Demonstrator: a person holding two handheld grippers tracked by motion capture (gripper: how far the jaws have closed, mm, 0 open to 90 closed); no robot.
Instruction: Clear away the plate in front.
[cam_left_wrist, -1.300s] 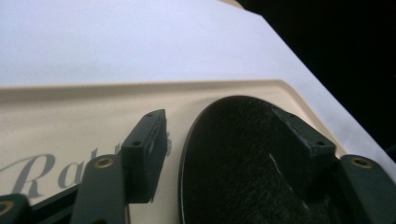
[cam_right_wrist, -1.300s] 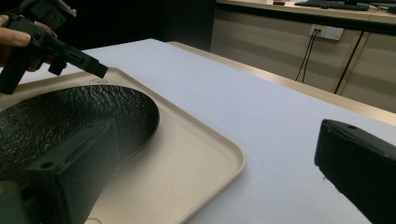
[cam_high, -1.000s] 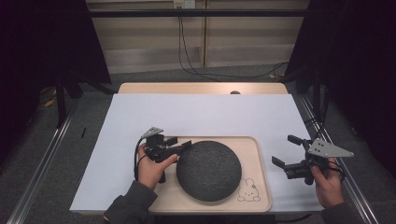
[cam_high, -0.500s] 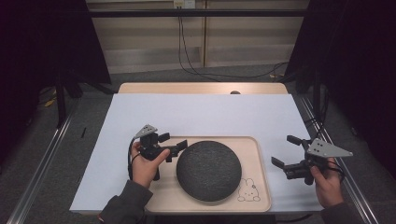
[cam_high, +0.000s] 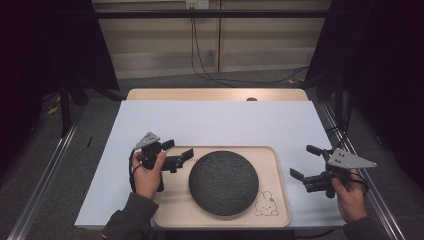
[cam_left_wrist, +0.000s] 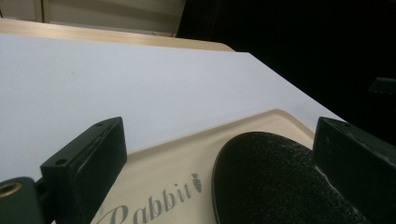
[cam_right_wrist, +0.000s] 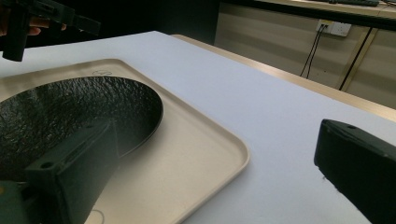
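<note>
Since the earlier frame the left gripper (cam_high: 176, 151) has drawn back toward the left edge of the tray (cam_high: 277, 200), off the dark round mat (cam_high: 223, 182) whose rim it was touching; the right gripper (cam_high: 306, 161) has hardly shifted.

Now the left gripper hovers over the tray's left end, jaws spread wide and holding nothing, pointing at the mat just beside it. The mat lies flat in the middle of the tray, which sits at the near edge of the table (cam_high: 215, 122). In the left gripper view the mat's edge (cam_left_wrist: 275, 182) sits between the jaws but apart from both.

My reading is that this is the approach or re-approach to lifting the mat. The next move calls for sliding one jaw under its thin rim, which lies flush on the tray.

The right gripper waits past the tray's right edge, open and empty.

Printed on the tray: "Rabbit" (cam_left_wrist: 154, 205) with a small carrot, probably, and a rabbit drawing (cam_high: 265, 204) at the near right corner.
</note>
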